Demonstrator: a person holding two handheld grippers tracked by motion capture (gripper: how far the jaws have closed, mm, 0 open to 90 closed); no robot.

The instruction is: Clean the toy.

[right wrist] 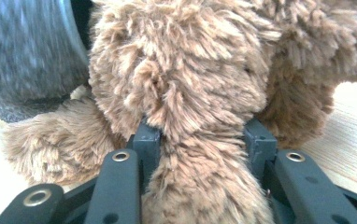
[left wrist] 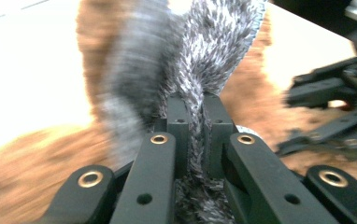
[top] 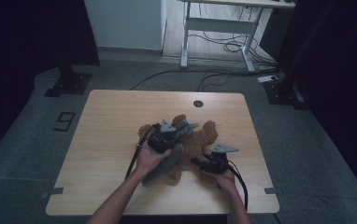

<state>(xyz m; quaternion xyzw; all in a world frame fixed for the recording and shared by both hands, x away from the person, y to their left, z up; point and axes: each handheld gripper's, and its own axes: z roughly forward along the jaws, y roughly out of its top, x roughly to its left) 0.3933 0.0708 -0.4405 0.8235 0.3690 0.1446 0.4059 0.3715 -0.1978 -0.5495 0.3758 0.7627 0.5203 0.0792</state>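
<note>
Mid-table, the left gripper (left wrist: 194, 135) pinches the grey scarf (left wrist: 200, 56), probably drawing it toward twelve o'clock, while the right gripper's (right wrist: 200, 140) fingers clamp the bear (top: 193, 140). Next: keep the bear anchored.

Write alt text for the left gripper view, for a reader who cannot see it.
The left gripper has its two black fingers shut on a strip of grey knitted scarf, which fans out above them. Behind it lies a brown teddy bear on a pale table, with the other gripper blurred at the right.
</note>
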